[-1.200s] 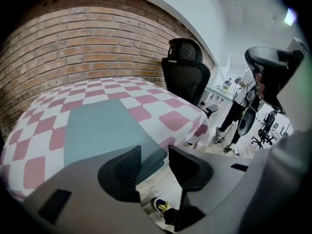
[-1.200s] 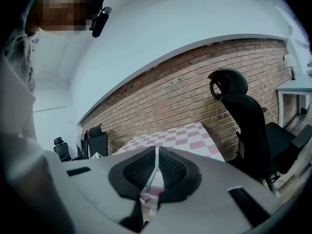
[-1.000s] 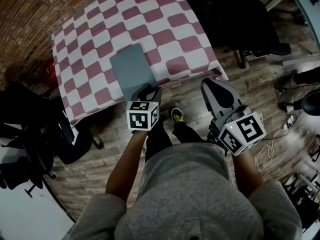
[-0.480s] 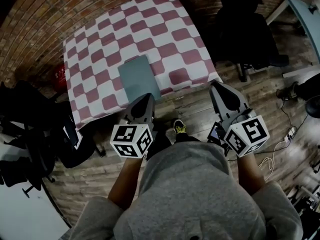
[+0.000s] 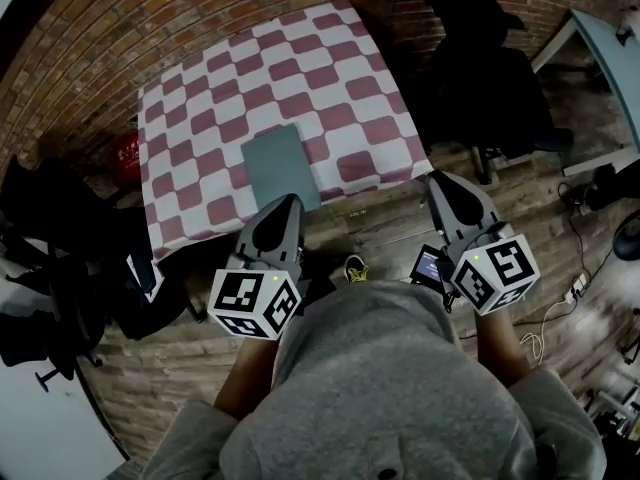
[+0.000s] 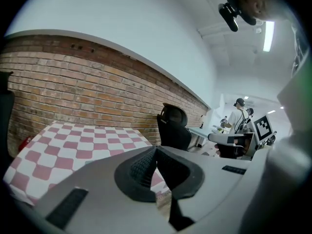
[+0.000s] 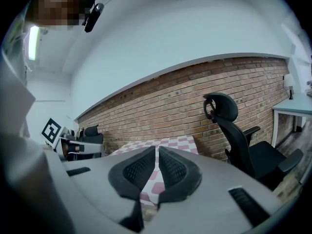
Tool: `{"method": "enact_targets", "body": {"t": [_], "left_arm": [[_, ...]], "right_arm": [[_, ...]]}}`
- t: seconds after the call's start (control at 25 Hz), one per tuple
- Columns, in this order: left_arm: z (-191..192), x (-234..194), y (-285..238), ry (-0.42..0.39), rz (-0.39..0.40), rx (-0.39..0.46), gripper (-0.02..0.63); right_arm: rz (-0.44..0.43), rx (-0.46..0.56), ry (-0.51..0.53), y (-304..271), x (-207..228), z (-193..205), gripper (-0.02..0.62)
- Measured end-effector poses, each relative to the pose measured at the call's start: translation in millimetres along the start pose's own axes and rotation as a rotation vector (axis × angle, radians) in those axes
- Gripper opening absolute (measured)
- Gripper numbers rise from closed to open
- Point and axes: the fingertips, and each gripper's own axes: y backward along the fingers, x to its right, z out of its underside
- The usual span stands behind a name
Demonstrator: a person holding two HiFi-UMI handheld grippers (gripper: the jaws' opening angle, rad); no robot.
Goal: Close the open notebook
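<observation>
The grey-green notebook [image 5: 282,166] lies closed and flat on the pink-and-white checked table [image 5: 300,78], near its front edge. My left gripper [image 5: 292,201] hovers just short of that edge, in front of the notebook; its jaws are shut with nothing between them. My right gripper [image 5: 438,179] is held off the table's right front corner, over the wooden floor, its jaws also shut and empty. In the left gripper view the left gripper [image 6: 156,149] points over the table [image 6: 73,140]. In the right gripper view the right gripper [image 7: 157,148] points toward the brick wall.
A black office chair [image 5: 480,78] stands right of the table, also in the right gripper view [image 7: 229,126]. Dark chairs and bags [image 5: 50,258] crowd the left side. A pale desk [image 5: 610,18] is at far right. A person [image 6: 239,113] stands in the distance.
The left gripper has lifted off the notebook's near edge and drawn back toward the person. The right gripper has risen slightly. The notebook lies still.
</observation>
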Motion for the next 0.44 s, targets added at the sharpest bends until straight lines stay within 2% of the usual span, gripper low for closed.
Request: {"method": "enact_targets", "body": {"t": [0.44], "left_arm": [[-6.9, 0.4, 5.5, -0.013, -0.026, 0.012, 0.011]], "right_arm": [[-0.012, 0.02, 0.028, -0.6, 6.4, -11.4, 0.04]]}}
